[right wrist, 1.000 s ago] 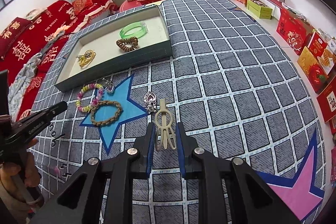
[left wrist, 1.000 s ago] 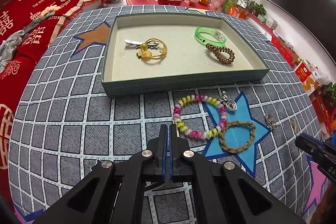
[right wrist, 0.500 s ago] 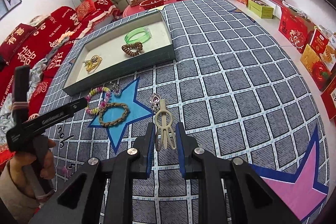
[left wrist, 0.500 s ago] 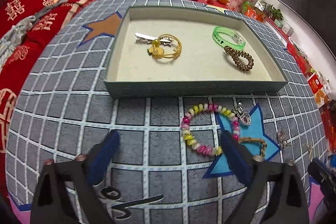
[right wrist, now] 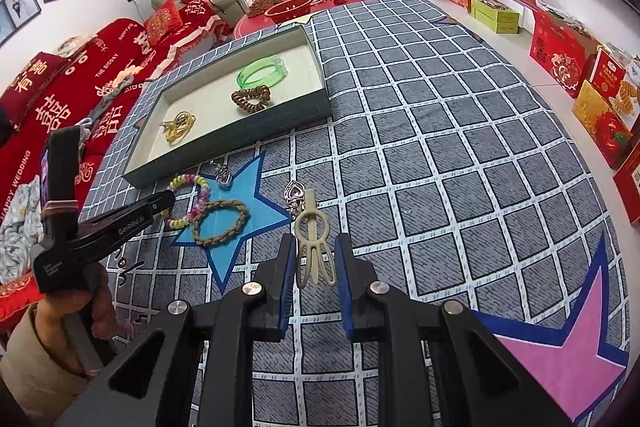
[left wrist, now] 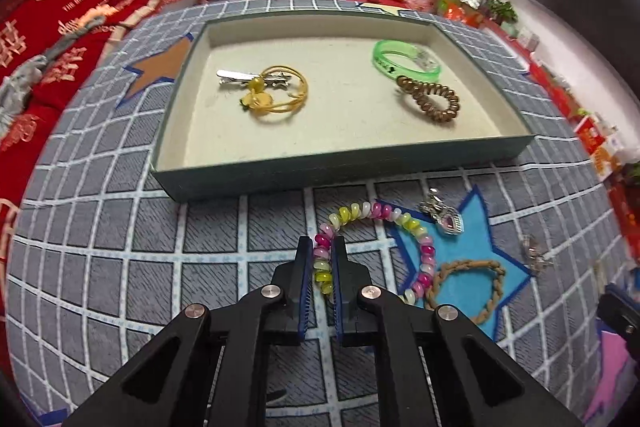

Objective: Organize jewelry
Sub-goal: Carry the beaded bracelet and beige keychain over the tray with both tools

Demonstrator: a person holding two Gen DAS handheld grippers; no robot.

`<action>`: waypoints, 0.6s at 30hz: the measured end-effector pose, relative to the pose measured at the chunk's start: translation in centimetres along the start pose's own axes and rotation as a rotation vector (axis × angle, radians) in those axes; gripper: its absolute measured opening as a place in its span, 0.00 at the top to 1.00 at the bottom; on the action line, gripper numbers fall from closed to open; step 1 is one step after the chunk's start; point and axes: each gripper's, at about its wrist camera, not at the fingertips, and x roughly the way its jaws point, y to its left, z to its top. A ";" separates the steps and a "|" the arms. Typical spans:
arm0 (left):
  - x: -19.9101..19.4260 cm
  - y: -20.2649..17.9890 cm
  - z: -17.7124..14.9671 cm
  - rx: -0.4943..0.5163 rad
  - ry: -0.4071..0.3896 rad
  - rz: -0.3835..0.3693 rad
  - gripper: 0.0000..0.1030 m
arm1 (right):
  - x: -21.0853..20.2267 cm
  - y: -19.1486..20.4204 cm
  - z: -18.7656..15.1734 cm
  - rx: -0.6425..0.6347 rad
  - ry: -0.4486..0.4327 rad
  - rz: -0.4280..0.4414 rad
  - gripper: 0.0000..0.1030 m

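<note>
A beaded bracelet [left wrist: 416, 231] in pink, yellow and white lies on the grey checked mat in front of a teal tray [left wrist: 340, 167]. My left gripper [left wrist: 322, 245] is closing on the bracelet's left side, and its pads press on the beads. In the right wrist view my right gripper [right wrist: 315, 239] is shut on a beige hair clip [right wrist: 312, 223], held just over the mat. The tray holds a green bangle [left wrist: 404, 61], a brown spiral hair tie [left wrist: 430, 99] and a yellow hair tie with a silver clip [left wrist: 276, 95].
A tan braided bracelet [left wrist: 468, 287] touches the beaded one on a blue star. A heart pendant [left wrist: 448, 223] lies beside them, and a second pendant [right wrist: 294, 193] lies by the clip's tip. A person's hand [right wrist: 80, 327] holds the left gripper. A red sofa stands at the left.
My left gripper opened wide, came down and forward over the beaded bracelet, then closed on its beads. The right gripper has kept its hold on the hair clip and barely moved.
</note>
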 end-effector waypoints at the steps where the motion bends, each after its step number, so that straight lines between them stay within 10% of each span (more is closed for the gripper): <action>1: -0.4 0.3 0.0 -0.003 0.000 -0.015 0.79 | 0.0 0.1 0.0 -0.001 0.000 0.000 0.79; 18: -7.2 2.5 2.7 -0.016 -0.111 -0.148 0.79 | 0.2 2.8 3.6 -0.044 -0.013 0.008 0.79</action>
